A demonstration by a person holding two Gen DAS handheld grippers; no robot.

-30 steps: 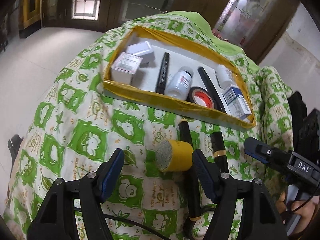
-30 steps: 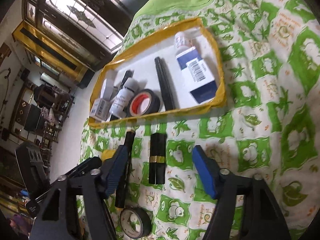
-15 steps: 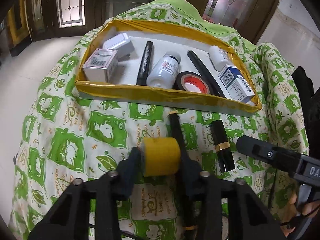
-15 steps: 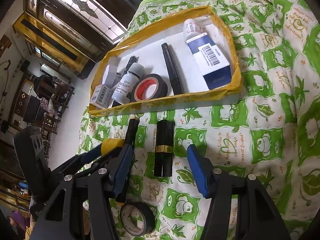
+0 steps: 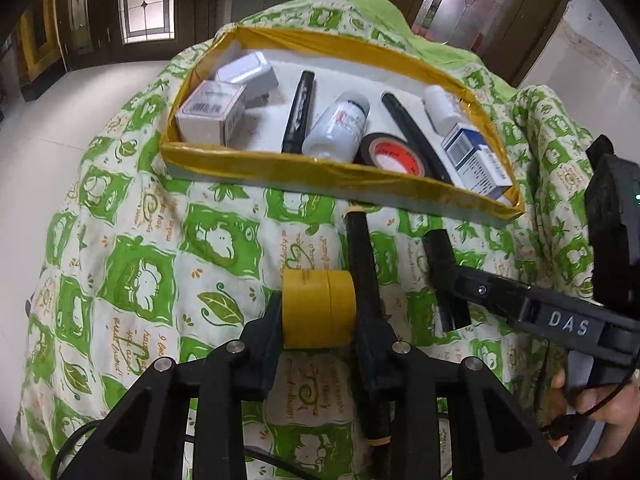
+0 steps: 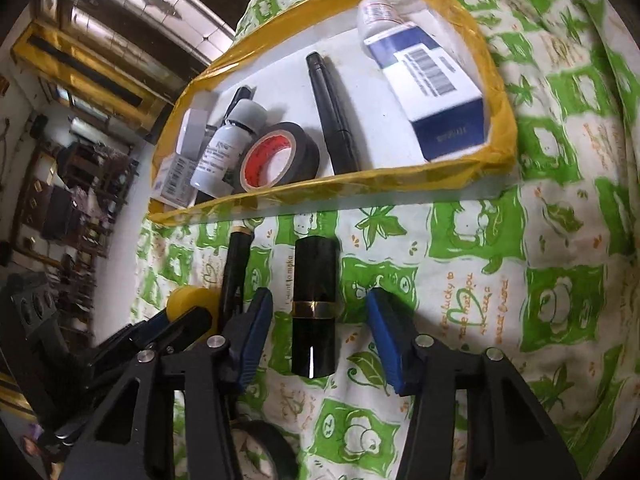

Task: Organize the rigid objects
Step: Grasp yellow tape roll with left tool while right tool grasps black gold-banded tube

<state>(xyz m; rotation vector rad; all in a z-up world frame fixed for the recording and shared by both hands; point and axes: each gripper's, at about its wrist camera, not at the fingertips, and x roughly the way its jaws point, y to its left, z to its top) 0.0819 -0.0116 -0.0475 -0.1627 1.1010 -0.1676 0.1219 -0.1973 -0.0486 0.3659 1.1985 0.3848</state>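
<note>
My left gripper [image 5: 318, 322] is shut on a yellow cylinder [image 5: 318, 310] just above the green patterned cloth, in front of the yellow-rimmed tray [image 5: 280, 168]. My right gripper [image 6: 316, 332] is open, its blue pads on either side of a black lipstick tube with a gold band [image 6: 314, 308] that lies on the cloth. The tube also shows in the left wrist view [image 5: 442, 276], partly behind the right gripper. The tray [image 6: 360, 184] holds boxes, bottles, pens and a black tape roll [image 6: 280, 156].
A long black pen [image 5: 364, 276] lies on the cloth between cylinder and lipstick, also in the right wrist view [image 6: 234, 272]. A second black tape roll [image 6: 264, 456] lies near the right gripper's base. The cloth [image 6: 540, 300] drapes over a rounded surface.
My left gripper has closed on the yellow cylinder. My right gripper has moved forward so its open fingers now straddle the lipstick tube.
</note>
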